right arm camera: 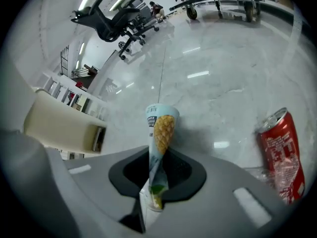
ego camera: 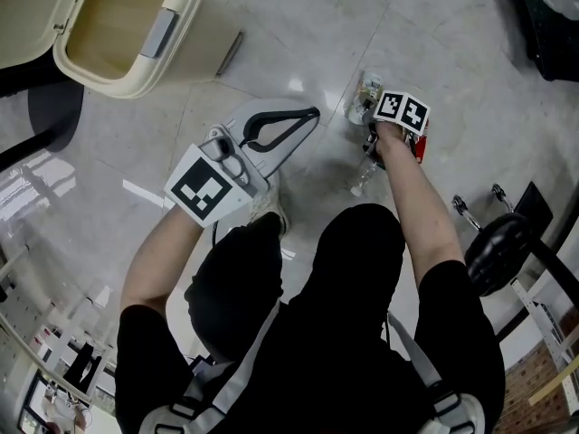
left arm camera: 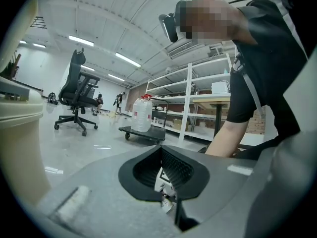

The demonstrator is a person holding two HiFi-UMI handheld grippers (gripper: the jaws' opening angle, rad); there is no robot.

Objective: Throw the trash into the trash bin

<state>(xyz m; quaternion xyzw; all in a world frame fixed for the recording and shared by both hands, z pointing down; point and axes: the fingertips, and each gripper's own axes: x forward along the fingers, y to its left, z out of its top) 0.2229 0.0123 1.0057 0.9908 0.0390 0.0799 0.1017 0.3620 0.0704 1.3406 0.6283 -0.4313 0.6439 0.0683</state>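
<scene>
While the person stood over the pale tiled floor, the right hand-held gripper pointed steeply down at it and was clenched on an ice-cream cone wrapper. The wrapper was a paper sleeve printed with a waffle cone. Its narrow lower end was pinched between the two jaws, and its wide open end stuck out beyond the tips towards the floor. Just to the right of that hand-held gripper, a red can lay on the floor on its side, with some clear plastic beside its lower end. In the head view the can showed right beside the hand under the marker cube.

The left hand-held gripper was held out roughly level, well apart from the right one. In its own view its jaw tips met, and I could make out nothing gripped between them.

The cream trash bin stood on the floor ahead and to the person's left, its lid swung open and its inside in plain sight. It lay well apart from the wrapper, and in the right gripper view it sat off to the left.

Farther back in the room stood a black office chair. A large water jug stood on a low cart, with white shelving behind it.
</scene>
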